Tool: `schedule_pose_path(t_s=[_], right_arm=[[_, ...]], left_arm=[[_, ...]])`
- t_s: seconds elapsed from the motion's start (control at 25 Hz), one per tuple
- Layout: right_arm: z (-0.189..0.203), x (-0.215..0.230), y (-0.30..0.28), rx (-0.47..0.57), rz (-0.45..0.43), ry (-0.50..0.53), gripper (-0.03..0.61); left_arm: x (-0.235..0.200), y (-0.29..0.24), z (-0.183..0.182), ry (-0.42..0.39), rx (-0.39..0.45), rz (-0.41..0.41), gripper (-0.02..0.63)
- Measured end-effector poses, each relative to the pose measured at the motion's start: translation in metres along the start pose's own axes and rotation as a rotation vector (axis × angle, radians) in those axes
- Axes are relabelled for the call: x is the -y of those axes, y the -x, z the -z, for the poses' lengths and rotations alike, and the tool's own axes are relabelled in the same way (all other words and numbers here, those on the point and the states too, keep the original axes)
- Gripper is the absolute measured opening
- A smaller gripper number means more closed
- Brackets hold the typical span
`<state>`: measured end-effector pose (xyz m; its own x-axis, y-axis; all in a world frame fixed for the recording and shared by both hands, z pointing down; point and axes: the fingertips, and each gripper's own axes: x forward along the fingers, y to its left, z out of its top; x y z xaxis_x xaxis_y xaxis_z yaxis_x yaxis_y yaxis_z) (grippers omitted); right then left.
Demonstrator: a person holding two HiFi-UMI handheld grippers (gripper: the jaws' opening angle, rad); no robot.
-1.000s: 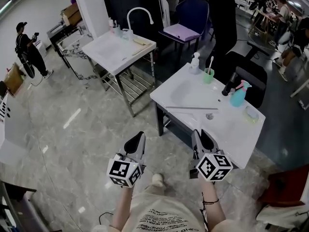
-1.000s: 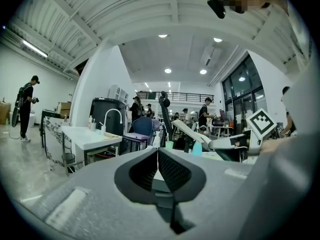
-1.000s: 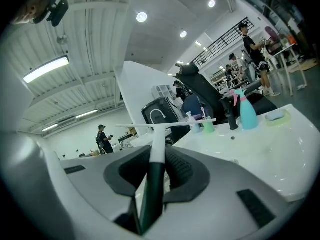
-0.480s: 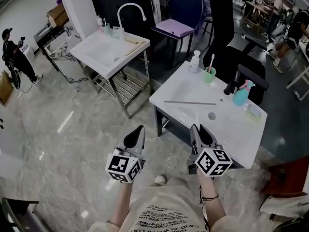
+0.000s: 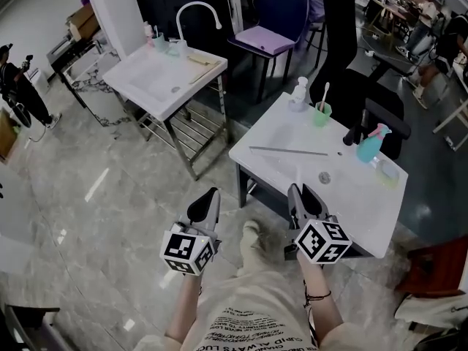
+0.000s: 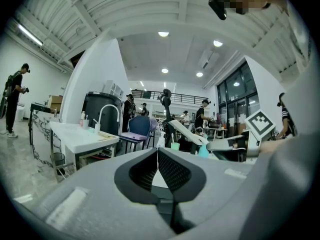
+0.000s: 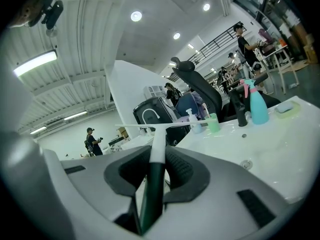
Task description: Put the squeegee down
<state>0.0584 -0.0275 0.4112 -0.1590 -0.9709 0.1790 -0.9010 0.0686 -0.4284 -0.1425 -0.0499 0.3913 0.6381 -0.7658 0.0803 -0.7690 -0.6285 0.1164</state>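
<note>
The squeegee [image 7: 156,149] has a dark green handle, a white neck and a long thin blade [image 5: 289,151]. My right gripper [image 5: 302,193] is shut on the handle, and the blade stands crosswise ahead of the jaws [image 7: 159,156], over the near side of the white sink table [image 5: 351,196]. In the head view the handle itself is hidden by the gripper. My left gripper [image 5: 208,199] hangs over the floor left of the table. Its pads [image 6: 158,151] meet at the tip with nothing between them.
On the sink table stand a teal spray bottle [image 5: 369,145], a black faucet [image 5: 353,131], a green cup [image 5: 319,112] and a pump bottle [image 5: 297,93]. A second sink table [image 5: 161,79] stands at the back left, with chairs behind. My foot [image 5: 251,232] is on the marble floor.
Both grippers have come closer to the sink table as I stepped forward, and a foot now shows between them. The squeegee stays in the right gripper.
</note>
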Motion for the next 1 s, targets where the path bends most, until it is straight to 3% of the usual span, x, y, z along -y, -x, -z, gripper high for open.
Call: schedule_pose_path(t_s=[0.52, 1.0], right_arm=[[-0.011, 0.01, -0.094, 0.001, 0.035, -0.039, 0.092], [-0.02, 0.039, -0.185, -0.034, 0.1, -0.093, 0.092]], left_arm=[[-0.061, -0.072, -0.011, -0.009, -0.002, 0.008, 0.023], [-0.107, -0.163, -0.011, 0.003, -0.06, 0.042, 0.023]])
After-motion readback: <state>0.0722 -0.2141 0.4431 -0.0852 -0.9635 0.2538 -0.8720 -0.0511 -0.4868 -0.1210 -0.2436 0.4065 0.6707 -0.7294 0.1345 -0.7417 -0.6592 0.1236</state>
